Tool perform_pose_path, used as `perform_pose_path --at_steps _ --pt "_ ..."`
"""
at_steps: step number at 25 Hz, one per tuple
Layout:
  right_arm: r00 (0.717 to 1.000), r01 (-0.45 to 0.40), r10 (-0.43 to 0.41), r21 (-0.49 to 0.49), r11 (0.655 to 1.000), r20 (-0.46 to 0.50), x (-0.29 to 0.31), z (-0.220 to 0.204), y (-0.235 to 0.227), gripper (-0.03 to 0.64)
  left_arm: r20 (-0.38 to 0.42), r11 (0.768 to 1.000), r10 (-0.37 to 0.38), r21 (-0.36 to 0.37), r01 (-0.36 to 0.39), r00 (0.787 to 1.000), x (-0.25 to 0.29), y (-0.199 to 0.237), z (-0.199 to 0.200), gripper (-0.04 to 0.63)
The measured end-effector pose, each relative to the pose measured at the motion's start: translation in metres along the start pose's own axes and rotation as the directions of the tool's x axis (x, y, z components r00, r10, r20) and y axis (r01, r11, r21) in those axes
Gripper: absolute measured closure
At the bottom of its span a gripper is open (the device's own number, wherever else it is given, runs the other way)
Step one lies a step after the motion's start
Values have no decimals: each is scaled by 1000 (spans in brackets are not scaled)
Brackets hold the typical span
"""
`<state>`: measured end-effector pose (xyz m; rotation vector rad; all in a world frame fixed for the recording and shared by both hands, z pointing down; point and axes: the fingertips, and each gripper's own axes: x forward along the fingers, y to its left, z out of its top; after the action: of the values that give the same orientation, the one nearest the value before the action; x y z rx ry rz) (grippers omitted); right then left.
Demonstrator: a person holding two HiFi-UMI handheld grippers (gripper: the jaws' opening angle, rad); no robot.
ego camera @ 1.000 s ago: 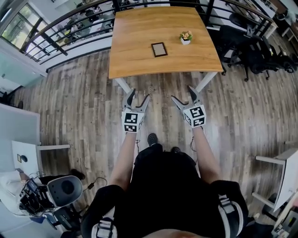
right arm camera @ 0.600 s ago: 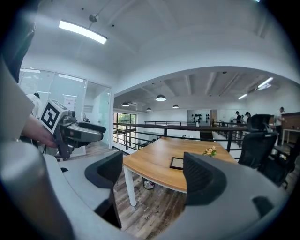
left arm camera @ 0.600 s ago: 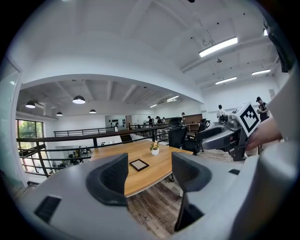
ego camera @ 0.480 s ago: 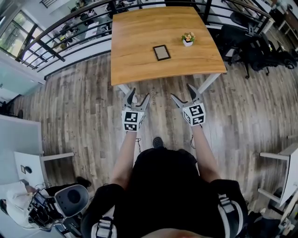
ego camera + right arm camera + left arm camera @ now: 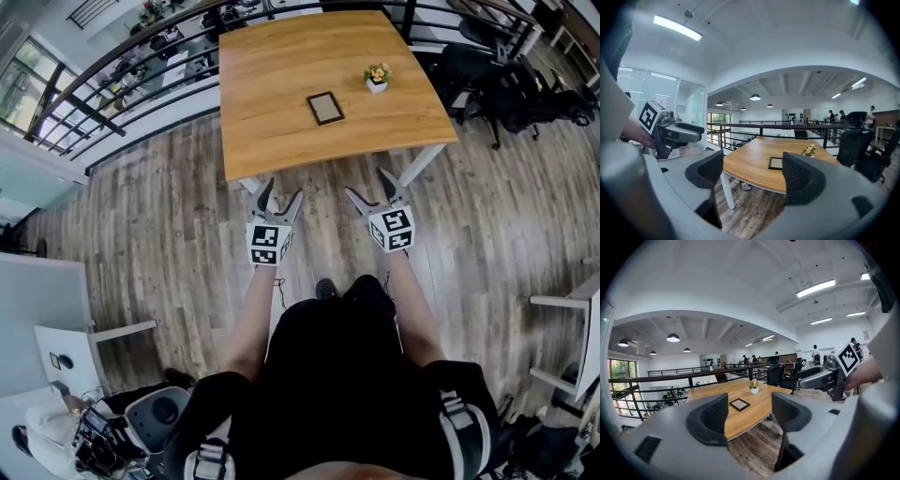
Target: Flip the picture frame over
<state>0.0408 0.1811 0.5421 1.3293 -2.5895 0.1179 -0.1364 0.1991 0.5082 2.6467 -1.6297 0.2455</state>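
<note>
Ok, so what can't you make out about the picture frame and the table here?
Small dark-rimmed rectangular picture frame: which face is up, too small in every view.
Light wooden table: far legs, hidden under its top in the head view.
Flowers in a small white pot: their kind, too small.

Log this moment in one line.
stage: pre-grasp | frame: flat on table, untouched | left hand-held gripper: open, empty, short of table | right hand-held gripper: open, empty, jaws just eased closer
</note>
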Motion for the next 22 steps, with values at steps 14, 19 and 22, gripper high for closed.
perform_pose_path --at_steps 14,19,22 --pt "1000 -20 20 11 1000 -16 50 2 -11 230 -28 1000 17 -23 -17 999 30 37 -9 301" --pt "999 -38 39 23 999 -25 76 4 -22 232 -43 999 31 -28 -32 999 48 51 -11 301" --pt "998 -50 51 26 998 -32 91 3 -29 235 -51 999 36 -32 -37 998 62 58 -13 301"
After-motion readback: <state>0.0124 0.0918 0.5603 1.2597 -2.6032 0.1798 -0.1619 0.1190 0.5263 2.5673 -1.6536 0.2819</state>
